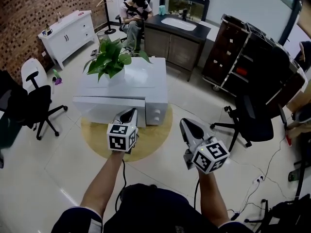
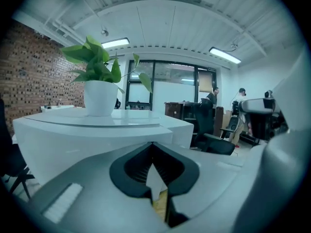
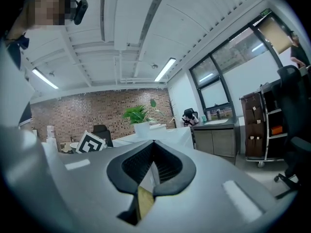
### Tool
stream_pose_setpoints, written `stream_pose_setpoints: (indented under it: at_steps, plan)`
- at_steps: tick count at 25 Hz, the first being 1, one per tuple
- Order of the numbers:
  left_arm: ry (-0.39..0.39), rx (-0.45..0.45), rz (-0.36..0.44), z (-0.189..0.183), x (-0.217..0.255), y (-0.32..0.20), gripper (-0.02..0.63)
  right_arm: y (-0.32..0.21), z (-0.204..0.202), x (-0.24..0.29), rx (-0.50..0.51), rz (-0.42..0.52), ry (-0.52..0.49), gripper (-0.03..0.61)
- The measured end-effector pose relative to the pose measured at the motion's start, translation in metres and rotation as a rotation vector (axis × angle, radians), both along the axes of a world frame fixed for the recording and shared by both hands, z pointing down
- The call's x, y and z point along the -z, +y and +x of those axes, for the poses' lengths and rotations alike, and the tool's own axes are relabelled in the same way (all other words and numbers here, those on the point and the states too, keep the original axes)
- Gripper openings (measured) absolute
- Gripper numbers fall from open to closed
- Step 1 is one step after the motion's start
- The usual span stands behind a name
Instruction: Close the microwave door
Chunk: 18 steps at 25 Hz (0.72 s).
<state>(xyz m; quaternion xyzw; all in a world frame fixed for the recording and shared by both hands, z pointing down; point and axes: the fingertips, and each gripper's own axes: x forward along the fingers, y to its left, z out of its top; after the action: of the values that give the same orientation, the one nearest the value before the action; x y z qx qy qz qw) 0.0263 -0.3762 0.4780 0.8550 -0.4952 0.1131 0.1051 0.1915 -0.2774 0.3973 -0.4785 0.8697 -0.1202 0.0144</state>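
The white microwave sits on a round yellow table with its front toward the person, so its door can be reached by a straight push. A potted plant stands on its top, far left.

The left gripper, jaws pressed together and empty, is close to the door's right edge as a blunt pushing tip; contact cannot be confirmed. The right gripper, jaws likewise together and empty, is held clear to the right.

The door is a plain white panel, apparently flush or nearly so.

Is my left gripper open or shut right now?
Shut. In its own view, the left gripper has its fingers meeting at the tips, with nothing held between them.
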Motion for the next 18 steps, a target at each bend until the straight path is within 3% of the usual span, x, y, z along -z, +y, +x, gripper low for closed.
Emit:
stream_pose_setpoints:
  at_steps: [18]
  plan:
    - [-0.02, 0.041, 0.021, 0.005, 0.001, -0.017, 0.009, -0.01, 0.0, -0.007, 0.015, -0.019, -0.013, 0.002]
